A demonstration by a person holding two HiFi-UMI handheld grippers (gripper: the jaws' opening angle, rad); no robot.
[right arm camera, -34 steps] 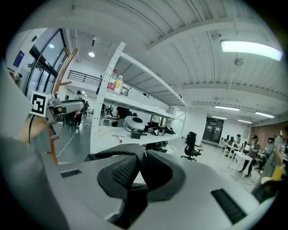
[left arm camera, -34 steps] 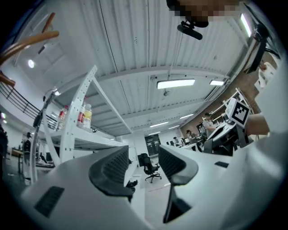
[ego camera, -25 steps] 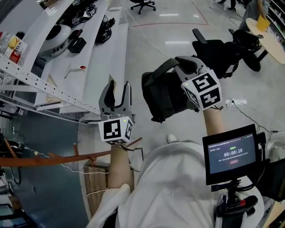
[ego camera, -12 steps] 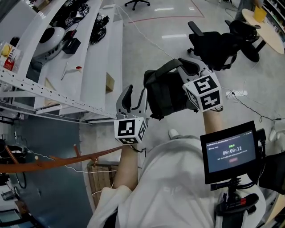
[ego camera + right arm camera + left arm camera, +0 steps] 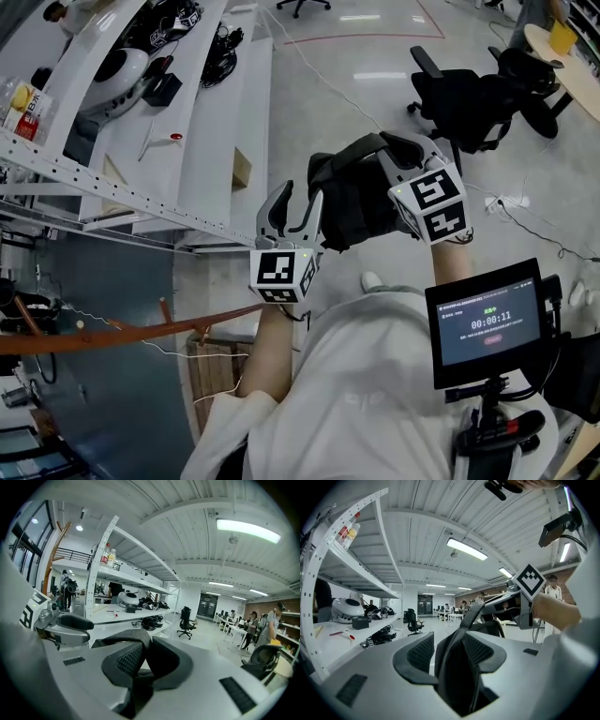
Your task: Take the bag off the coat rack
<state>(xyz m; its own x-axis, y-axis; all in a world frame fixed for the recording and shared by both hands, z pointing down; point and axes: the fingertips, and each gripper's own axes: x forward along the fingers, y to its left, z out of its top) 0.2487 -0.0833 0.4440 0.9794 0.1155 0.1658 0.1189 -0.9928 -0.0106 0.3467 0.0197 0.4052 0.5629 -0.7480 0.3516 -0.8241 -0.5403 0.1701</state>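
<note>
The head camera looked steeply down on the left gripper point(image 5: 300, 198) and right gripper point(image 5: 397, 150) beside the shelving point(image 5: 216, 122). Each gripper camera rode close behind its own jaws, facing across the office; each caught the other gripper and the shelving.

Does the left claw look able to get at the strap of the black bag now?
Probably yes. The left claw is open, and a strap of the black bag stands between its jaws, with nothing in the way. The right claw is shut on that bag.
</note>
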